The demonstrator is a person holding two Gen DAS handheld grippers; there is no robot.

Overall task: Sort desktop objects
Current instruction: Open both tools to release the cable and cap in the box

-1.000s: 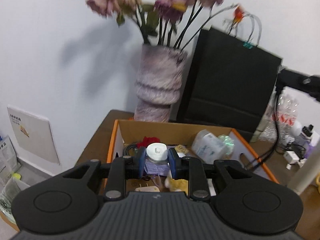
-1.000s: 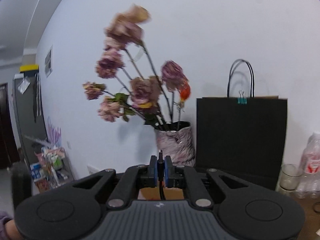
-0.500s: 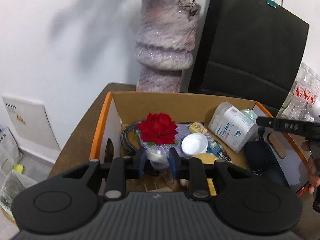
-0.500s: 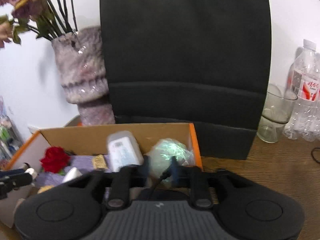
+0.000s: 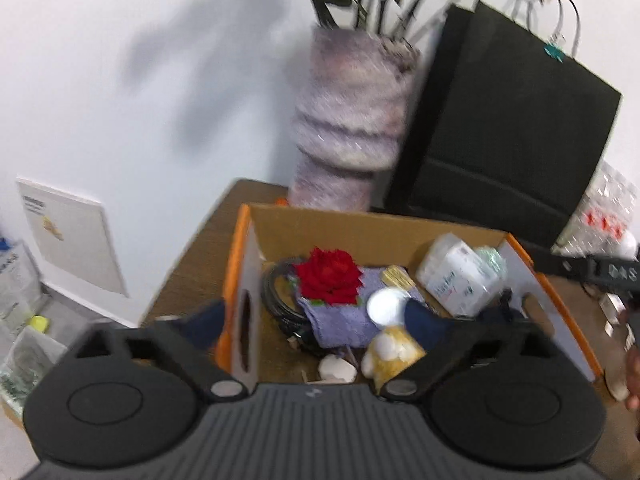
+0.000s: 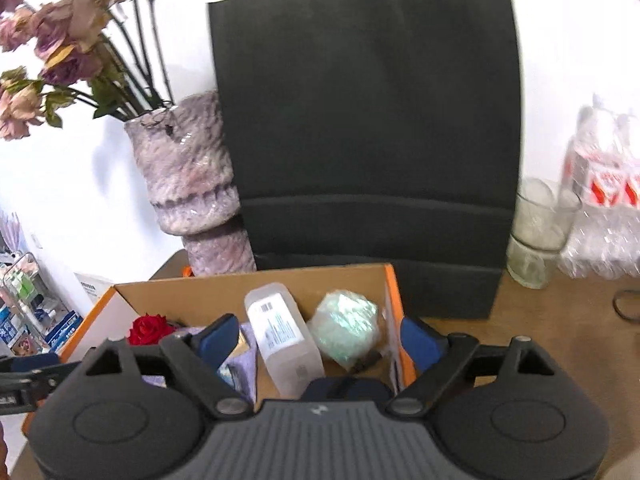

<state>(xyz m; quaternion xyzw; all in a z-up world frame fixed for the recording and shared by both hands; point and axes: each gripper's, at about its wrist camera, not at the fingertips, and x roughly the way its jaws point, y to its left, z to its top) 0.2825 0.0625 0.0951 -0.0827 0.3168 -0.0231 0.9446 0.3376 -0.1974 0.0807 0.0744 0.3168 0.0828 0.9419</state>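
An orange-edged cardboard box sits on the wooden desk and holds several objects. In it lie a red rose, a purple cloth, a white round cap, a yellow-white plush, a white packet and a green iridescent ball. My left gripper is open and empty above the box's near left side. My right gripper is open and empty above the box's right end; a dark object lies under it.
A purple vase with dried flowers and a black paper bag stand behind the box. A glass and wrapped water bottles stand at the right. The desk's left edge drops to the floor.
Both grippers have opened wide. The left one let go of the small white object, and the right one let go of the black cable; both now hang over the box.
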